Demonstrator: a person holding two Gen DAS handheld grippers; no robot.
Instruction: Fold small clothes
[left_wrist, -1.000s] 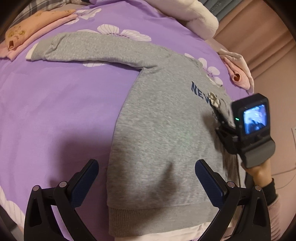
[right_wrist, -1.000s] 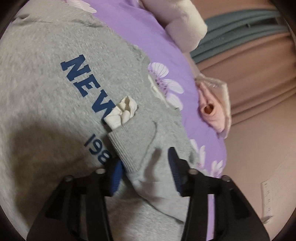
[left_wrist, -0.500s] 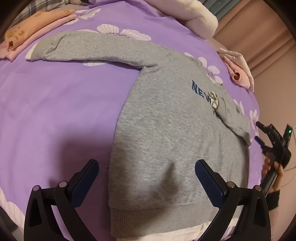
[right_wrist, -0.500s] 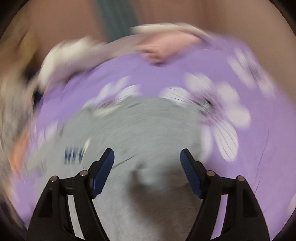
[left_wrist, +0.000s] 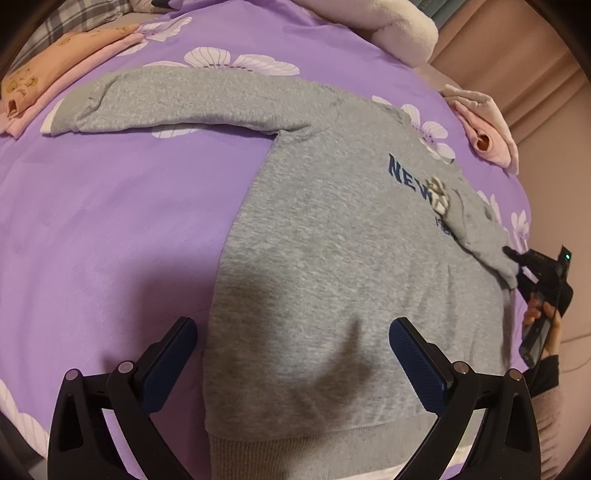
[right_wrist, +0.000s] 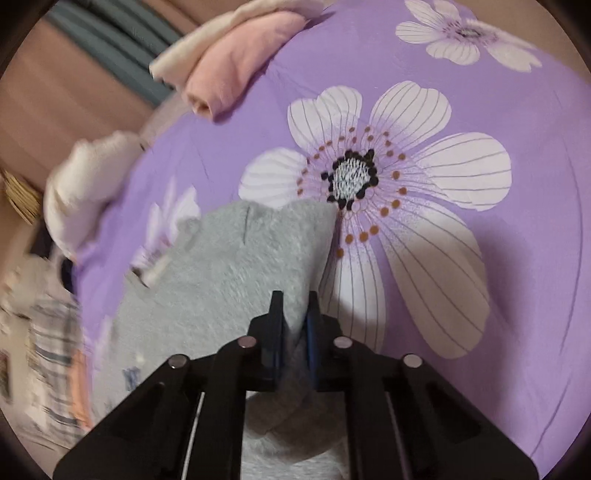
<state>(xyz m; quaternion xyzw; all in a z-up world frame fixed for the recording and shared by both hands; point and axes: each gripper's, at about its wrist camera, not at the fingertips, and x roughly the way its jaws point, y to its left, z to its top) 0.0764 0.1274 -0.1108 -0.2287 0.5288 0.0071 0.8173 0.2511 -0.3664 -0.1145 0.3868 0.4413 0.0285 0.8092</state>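
A grey sweatshirt (left_wrist: 332, 277) of fuzzy, matt knit with ribbed cuffs and hem lay on a smooth purple cotton bedsheet (left_wrist: 110, 229) printed with white flowers. The claws' (right_wrist: 293, 332) arms were matt black plastic with bright metal pins and dimpled blue rubbery pads (left_wrist: 413, 354).

1. A bedroom at home: a wide bed under a purple floral sheet (left_wrist: 110, 221).
2. At the sheet's far edge lies a plush white blanket (left_wrist: 402, 26).
3. Beyond the sheet, pinkish curtains (left_wrist: 517, 62) hang.
4. Folded pink clothes (left_wrist: 487, 129) rest on the sheet's edge.
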